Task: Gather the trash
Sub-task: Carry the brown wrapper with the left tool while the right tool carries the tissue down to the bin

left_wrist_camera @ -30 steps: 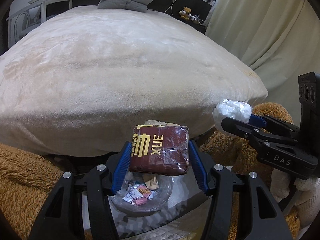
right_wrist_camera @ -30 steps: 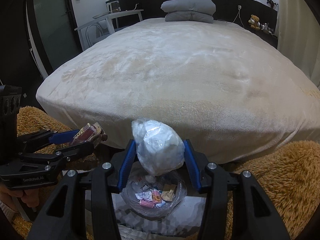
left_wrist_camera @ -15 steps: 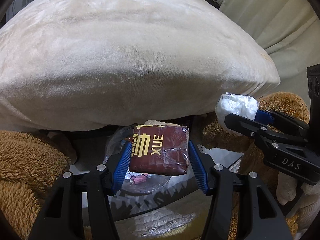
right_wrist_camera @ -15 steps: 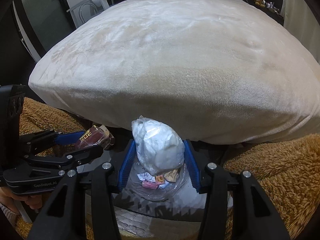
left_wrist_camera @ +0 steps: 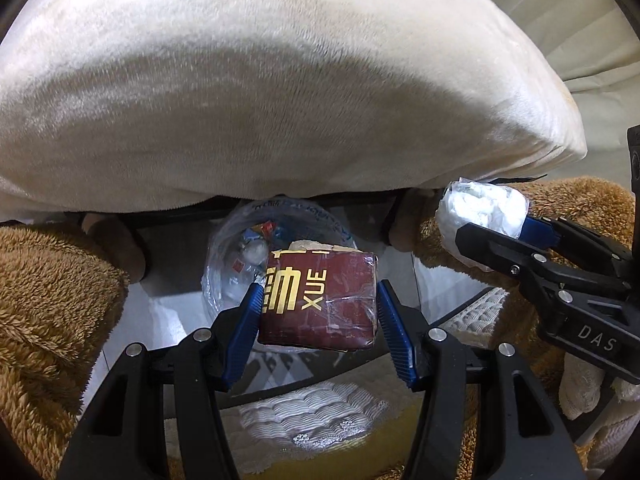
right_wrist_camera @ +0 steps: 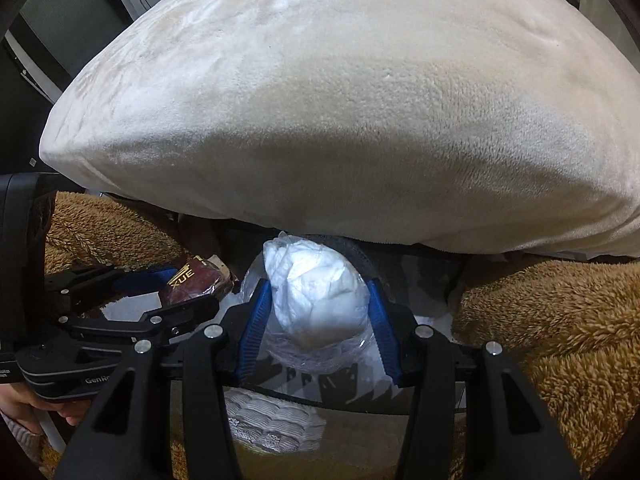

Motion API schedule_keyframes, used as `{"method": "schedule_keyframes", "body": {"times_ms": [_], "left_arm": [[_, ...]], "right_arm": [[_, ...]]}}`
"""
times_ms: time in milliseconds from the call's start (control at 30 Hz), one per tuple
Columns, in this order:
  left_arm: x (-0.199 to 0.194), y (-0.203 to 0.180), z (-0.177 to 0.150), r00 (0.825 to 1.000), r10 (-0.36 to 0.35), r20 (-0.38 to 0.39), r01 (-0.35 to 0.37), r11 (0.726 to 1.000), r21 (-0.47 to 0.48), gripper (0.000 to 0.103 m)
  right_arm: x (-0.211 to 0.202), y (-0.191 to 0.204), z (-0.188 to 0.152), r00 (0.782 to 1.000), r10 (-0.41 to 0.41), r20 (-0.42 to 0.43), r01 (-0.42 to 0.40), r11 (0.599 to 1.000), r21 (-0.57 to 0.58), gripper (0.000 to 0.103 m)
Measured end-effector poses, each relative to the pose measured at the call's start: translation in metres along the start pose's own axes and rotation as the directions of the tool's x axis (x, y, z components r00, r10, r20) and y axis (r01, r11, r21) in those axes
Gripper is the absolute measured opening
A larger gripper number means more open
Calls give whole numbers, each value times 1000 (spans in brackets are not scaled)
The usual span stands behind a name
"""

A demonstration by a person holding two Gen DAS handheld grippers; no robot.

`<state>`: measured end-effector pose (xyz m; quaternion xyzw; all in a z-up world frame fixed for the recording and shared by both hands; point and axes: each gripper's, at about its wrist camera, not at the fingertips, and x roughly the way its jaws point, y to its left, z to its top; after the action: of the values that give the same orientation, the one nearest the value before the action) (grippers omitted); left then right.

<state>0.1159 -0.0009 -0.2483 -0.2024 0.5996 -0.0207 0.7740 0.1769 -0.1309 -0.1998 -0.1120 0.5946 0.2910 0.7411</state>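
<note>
Two handheld grippers hang over a clear plastic-lined bin (left_wrist_camera: 280, 240) at the foot of a bed, each carrying a piece of trash. At the lower centre of the left wrist view, the left gripper (left_wrist_camera: 318, 304) is clamped on a dark red packet (left_wrist_camera: 320, 304) printed with gold characters and the letters "XUE", its blue pads pressed against the packet's two sides. The packet hangs directly above the bin, whose scraps of coloured wrappers show just behind it. At the right edge of the same frame, the right gripper (left_wrist_camera: 486, 220) holds a white wad wrapped in clear plastic (left_wrist_camera: 482, 210). In the right wrist view that wad (right_wrist_camera: 316, 296) fills the gap between the right gripper's blue pads at lower centre, squeezed from both sides, with the bin's clear liner (right_wrist_camera: 312, 354) just below it. A cream plush blanket (right_wrist_camera: 340, 100) over the bed fills the upper half of both frames. Brown shaggy fabric (right_wrist_camera: 560, 320) lies at both sides. A person's hand (right_wrist_camera: 24, 404) grips the left gripper's handle at lower left.
</note>
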Motion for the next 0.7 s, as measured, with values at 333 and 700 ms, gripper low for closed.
{"method": "schedule_keyframes", "body": {"times_ms": [333,700], "left_arm": [[19,9,-1,997,9,-82,-12,999,-34,56],[30,21,3,989,7,-146,-17,998,-69,56]], "right_arm": [[23,-4,6,996,18,-91,-14,999,45,49],[36,-5,7,987,40,-157,-27,996,84,50]]}}
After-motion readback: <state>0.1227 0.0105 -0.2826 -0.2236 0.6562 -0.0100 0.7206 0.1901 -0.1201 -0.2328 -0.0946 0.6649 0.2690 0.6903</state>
